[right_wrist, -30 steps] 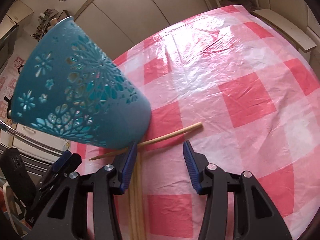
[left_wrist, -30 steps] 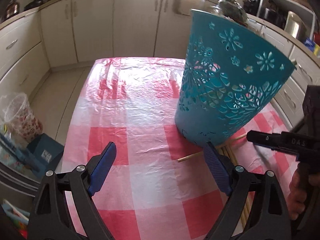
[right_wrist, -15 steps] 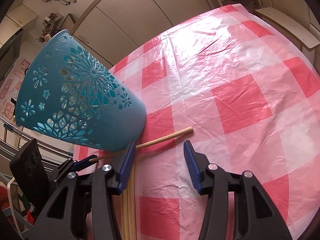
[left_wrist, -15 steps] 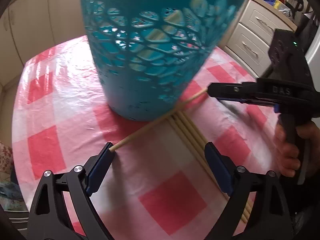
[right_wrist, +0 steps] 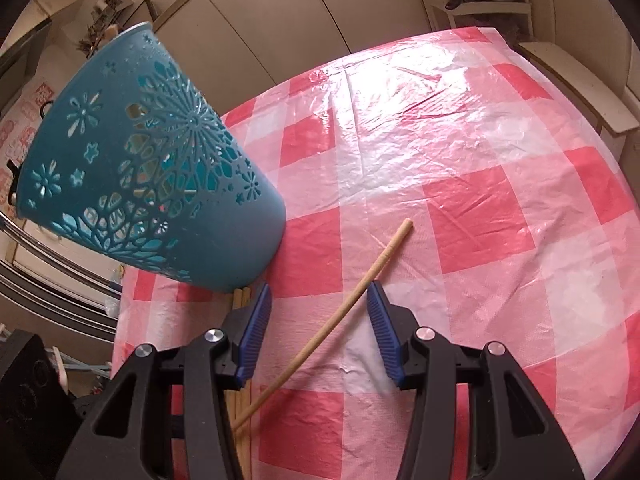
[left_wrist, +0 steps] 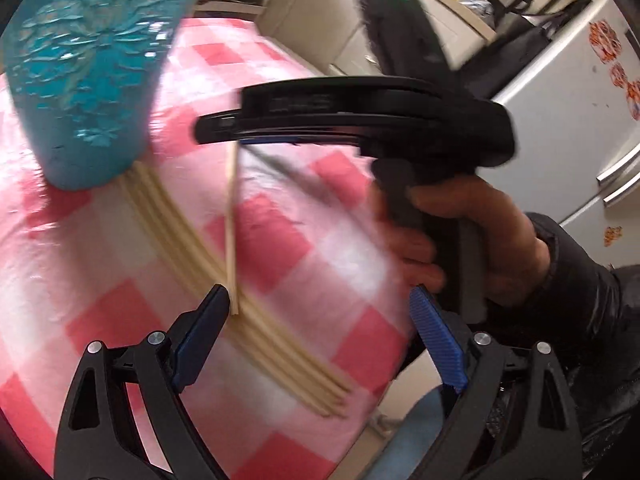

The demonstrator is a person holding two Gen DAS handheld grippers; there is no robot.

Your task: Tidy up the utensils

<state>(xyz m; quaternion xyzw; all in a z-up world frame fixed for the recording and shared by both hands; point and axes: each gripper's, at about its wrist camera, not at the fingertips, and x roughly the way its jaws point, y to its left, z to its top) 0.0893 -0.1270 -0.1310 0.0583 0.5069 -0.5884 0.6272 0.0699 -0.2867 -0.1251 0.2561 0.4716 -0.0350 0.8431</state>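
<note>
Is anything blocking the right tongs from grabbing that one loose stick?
Nothing visible is. The loose stick already runs between the open right tongs, with only the checked tablecloth under it. The teal basket stands off to the left, and the other sticks lie beside the tongs, not in the gap.

a teal perforated basket (right_wrist: 152,176) with flower cutouts stood on the pink checked tablecloth (right_wrist: 480,216), leaning in the fisheye view. a bundle of pale chopsticks (left_wrist: 224,280) lay side by side, one end at the basket's base. one loose chopstick (right_wrist: 344,308) lay slanted across the bundle.
</note>
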